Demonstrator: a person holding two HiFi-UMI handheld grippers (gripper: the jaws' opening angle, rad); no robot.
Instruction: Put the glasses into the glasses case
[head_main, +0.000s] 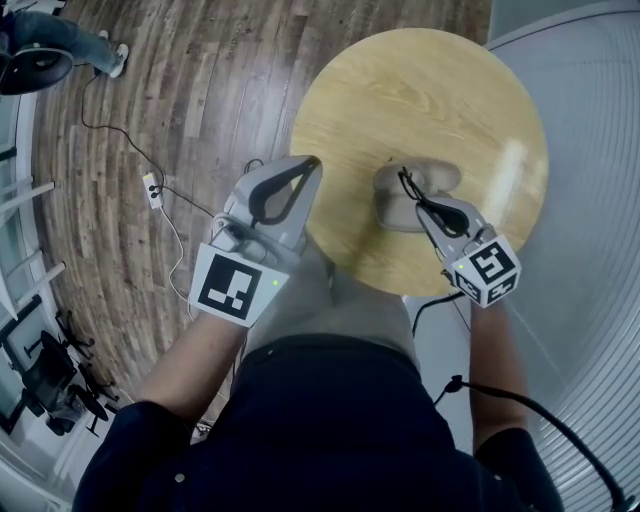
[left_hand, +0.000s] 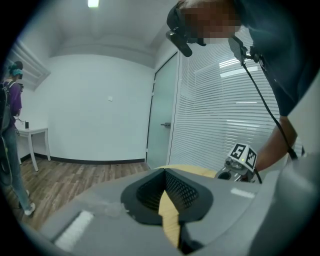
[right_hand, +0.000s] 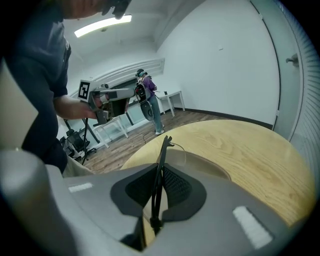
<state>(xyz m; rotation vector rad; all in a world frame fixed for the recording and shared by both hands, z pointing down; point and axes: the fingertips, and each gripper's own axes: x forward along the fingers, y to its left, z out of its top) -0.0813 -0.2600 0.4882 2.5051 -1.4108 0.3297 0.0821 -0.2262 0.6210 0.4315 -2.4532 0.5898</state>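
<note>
Where the glasses (right_hand: 161, 155) sat: pinched edge-on between the pads of the right gripper (right_hand: 159, 175), over the glasses case (head_main: 440, 178).
Left gripper (left_hand: 164, 172): jaws were together, nothing held.
Markings: square black-and-white markers on both cubes (head_main: 485, 270).

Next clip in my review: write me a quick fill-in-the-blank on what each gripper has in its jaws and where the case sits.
1. The right gripper is shut on the black ____.
2. The left gripper has its jaws together with ____ between them.
3. The glasses case rests on a ____ wooden table.
Missing words: glasses; nothing; round.
</note>
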